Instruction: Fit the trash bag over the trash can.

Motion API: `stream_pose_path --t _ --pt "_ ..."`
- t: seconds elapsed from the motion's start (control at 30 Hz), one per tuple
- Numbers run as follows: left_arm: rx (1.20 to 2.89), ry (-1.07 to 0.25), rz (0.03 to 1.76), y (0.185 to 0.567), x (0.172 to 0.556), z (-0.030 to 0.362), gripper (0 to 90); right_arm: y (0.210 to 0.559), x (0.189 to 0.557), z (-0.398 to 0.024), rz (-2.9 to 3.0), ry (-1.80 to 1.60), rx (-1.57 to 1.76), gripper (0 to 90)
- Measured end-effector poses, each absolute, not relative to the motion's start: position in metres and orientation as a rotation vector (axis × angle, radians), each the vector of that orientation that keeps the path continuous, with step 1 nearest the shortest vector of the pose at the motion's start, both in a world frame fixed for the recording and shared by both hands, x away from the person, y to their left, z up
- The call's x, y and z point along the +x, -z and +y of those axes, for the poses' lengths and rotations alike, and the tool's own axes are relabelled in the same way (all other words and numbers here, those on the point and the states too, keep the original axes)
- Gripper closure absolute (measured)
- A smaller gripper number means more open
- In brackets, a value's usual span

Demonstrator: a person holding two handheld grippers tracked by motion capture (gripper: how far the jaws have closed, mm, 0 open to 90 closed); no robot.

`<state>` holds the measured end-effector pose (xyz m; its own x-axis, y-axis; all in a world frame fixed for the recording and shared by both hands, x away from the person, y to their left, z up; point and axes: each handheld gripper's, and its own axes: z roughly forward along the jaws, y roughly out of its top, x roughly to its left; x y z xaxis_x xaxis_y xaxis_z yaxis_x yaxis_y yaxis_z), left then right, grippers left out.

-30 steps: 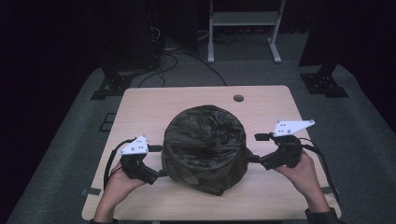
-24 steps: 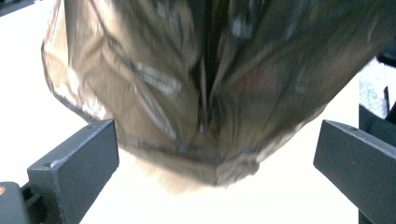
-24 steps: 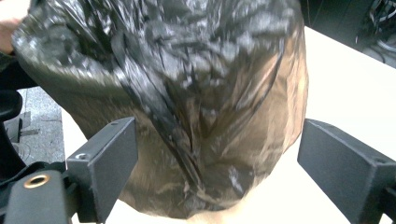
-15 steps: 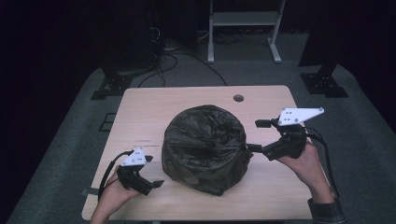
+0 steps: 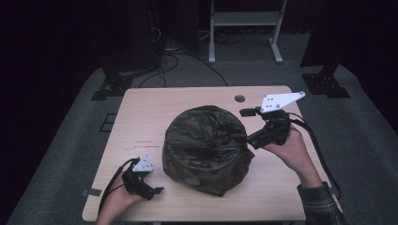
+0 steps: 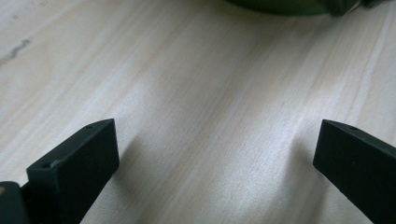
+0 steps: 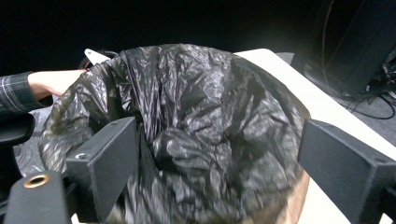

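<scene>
Lining the bin: both grippers off the bag, rim not yet settled

The black bag (image 5: 206,140) lines a round bin (image 5: 220,180) at the middle of the table (image 5: 155,108); your right gripper (image 5: 245,125) hangs unclenched by its far right edge, jaws spread wide over the crumpled plastic; your left gripper (image 5: 157,190) rests released on bare wood near the front left, grasping nothing; bring the left back to the rim, pinch only the film, and pull outward and down evenly from opposite sides
</scene>
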<state>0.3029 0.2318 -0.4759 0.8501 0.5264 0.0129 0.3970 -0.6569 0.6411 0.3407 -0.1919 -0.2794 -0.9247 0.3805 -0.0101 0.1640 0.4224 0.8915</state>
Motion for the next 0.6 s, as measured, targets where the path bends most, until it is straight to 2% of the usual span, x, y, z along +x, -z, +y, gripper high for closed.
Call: stream_pose_path --t 0.37,0.6 --pt "2.315 -0.266 0.624 0.481 0.303 0.231 0.0 0.278 0.363 -0.153 2.585 -1.411 0.388 10.8" --pt "2.283 -0.271 0.616 0.483 0.302 0.233 0.0 0.289 0.376 -0.122 2.716 -1.232 0.345 10.9"
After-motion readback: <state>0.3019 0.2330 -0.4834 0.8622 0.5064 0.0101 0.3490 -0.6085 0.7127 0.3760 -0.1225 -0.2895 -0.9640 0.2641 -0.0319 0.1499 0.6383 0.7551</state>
